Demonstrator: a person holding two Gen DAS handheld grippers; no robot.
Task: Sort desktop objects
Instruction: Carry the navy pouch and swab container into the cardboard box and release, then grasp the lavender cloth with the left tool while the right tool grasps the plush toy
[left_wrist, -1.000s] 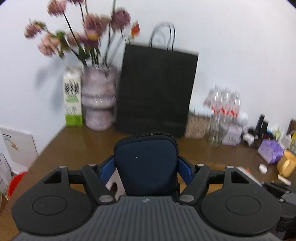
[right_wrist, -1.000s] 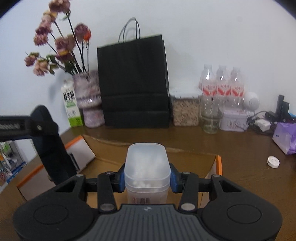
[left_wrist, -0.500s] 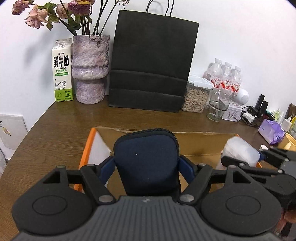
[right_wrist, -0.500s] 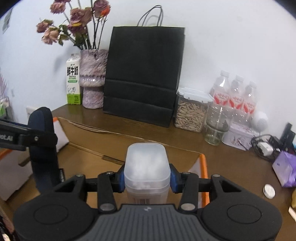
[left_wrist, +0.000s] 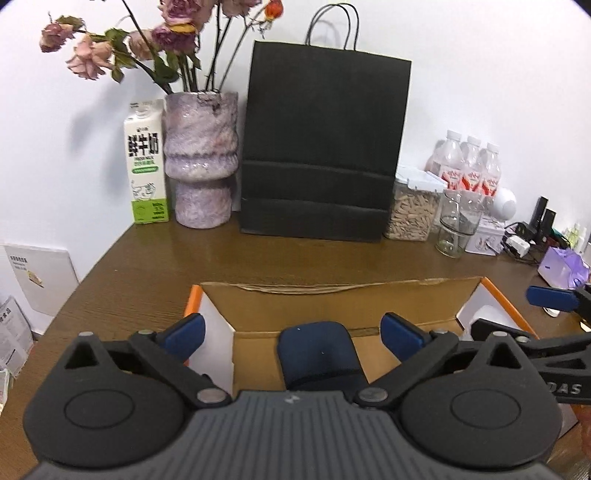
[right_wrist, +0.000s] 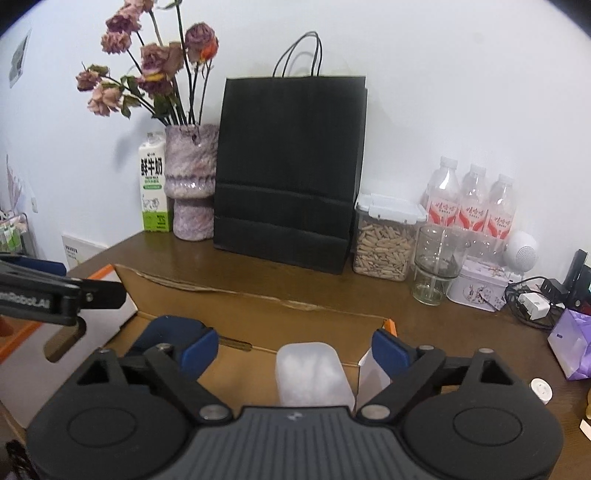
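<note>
Both tongs opening wide, left tongs (left_wrist: 291, 334) off navy pouch (left_wrist: 317, 356), right tongs (right_wrist: 294, 350) off plastic tub (right_wrist: 312, 373).

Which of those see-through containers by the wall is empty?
The glass jar. The lidded container beside it holds seeds, and the three bottles behind carry red labels.

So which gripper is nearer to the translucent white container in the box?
The right gripper: the white container sits between its opening fingers, untouched. The left gripper is over the navy pouch, at the cardboard box's other end.
</note>
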